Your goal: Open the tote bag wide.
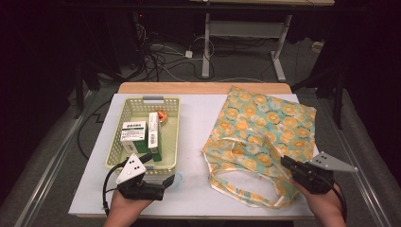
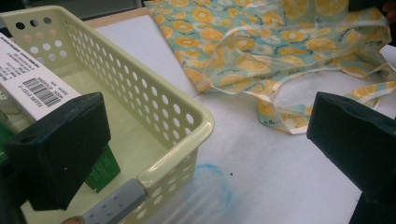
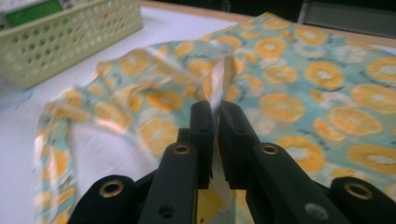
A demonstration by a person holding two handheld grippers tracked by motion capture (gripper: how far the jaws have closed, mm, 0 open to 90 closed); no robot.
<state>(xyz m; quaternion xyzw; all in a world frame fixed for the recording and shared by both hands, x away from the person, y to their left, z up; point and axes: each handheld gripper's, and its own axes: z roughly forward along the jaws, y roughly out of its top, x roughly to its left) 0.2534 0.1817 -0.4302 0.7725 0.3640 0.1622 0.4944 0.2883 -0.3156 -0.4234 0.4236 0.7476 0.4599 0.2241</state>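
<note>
On the table's right, the right gripper [image 3: 215, 109] pinches the bag's [image 1: 265, 127] thin, crinkled rim; left gripper [image 1: 165, 182] gapes near the perforated basket [image 1: 124, 111].

Small red-orange round item [image 1: 162, 115] at the far end of the pale green perforated plastic basket [image 1: 118, 123], well beyond the left gripper's [image 2: 205, 140] fingers, was half hidden by the tall green-and-white carton [image 1: 153, 130]; too small to identify. Print on the white barcode-labelled box [image 2: 32, 84], just behind the left finger, was unreadable. Orange-patterned fabric tote bag's [image 3: 322, 79] edge vanished between the right gripper's [image 3: 217, 119] pads; folds beyond were blurred.
</note>
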